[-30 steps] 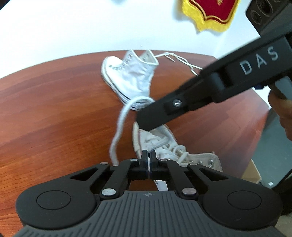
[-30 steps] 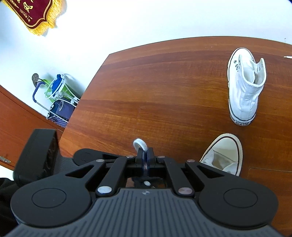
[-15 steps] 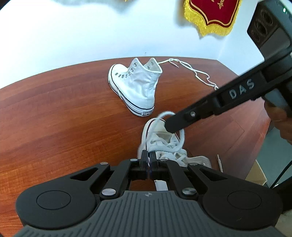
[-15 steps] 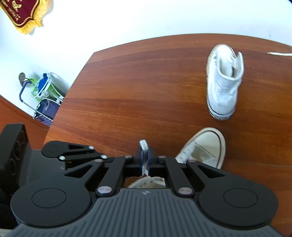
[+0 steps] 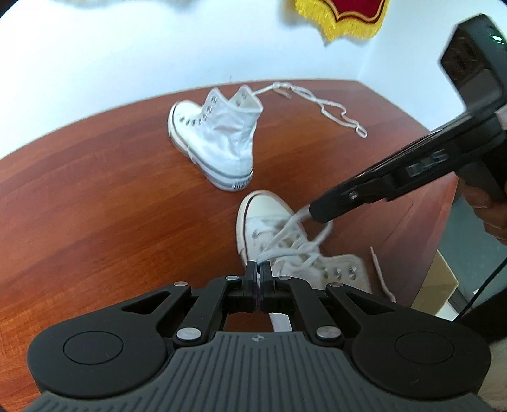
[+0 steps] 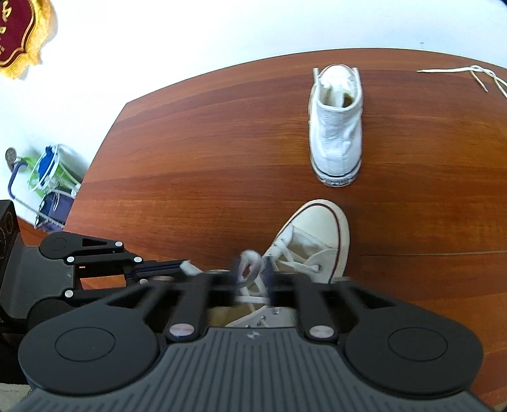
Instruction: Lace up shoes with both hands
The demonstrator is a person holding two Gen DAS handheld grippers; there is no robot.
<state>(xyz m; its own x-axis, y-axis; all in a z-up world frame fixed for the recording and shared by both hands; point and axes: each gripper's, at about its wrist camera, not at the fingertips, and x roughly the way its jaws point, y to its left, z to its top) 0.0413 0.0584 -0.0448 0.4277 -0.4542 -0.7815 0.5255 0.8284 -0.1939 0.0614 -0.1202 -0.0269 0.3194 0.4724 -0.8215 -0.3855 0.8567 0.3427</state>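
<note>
Our left hand-held gripper (image 5: pixel 259 272) is clamped tight on a strand of the white lace (image 5: pixel 279 253) of the near shoe (image 5: pixel 272 228), the pads pressed together just above its eyelets. Our right hand-held gripper (image 6: pixel 252 269) has just been opening its jaws; they now stand apart and blurred, with a loop of the lace (image 6: pixel 250 261) between them but not pinched. In the left wrist view that gripper's tip sits at the lace loop over the shoe's toe side.

The near shoe rests on the wooden tabletop (image 5: pixel 95 206), toe cap pointing away from us, partly laced. Beyond it, well apart, we see the second white high-top (image 5: pixel 218 145) standing upright and unlaced, with a loose lace (image 5: pixel 329 107) trailing on the tabletop behind it. A red, gold-fringed pennant (image 5: pixel 345 16) hangs on the wall.
</note>
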